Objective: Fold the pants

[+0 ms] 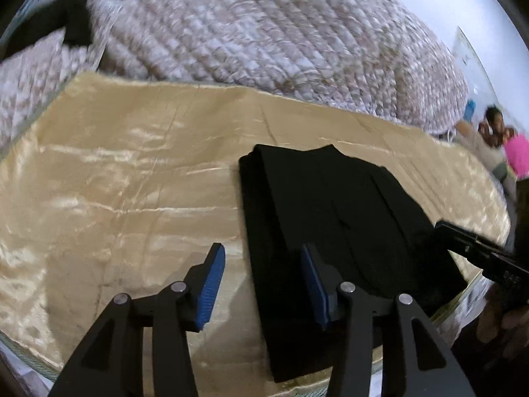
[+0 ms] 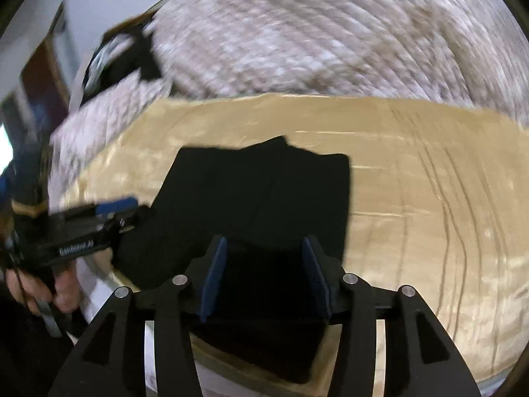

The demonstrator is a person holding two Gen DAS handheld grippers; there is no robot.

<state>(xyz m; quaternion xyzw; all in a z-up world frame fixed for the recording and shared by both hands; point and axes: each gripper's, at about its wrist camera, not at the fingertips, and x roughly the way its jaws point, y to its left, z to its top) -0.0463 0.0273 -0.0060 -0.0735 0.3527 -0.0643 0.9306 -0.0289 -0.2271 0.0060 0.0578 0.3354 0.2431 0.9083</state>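
From nine o'clock, the left gripper hangs wide open and empty over the gold satin cloth, the black pants lie centre in a compact folded stack, seemingly finished, and the right gripper gapes empty above them.

Black pants, plain and unpatterned; shiny golden-beige cloth with pale streaks of sheen; quilt mottled pinkish-brown and white in a stitched diamond pattern; black grippers with blue ribbed pads; magenta patch at far edge.
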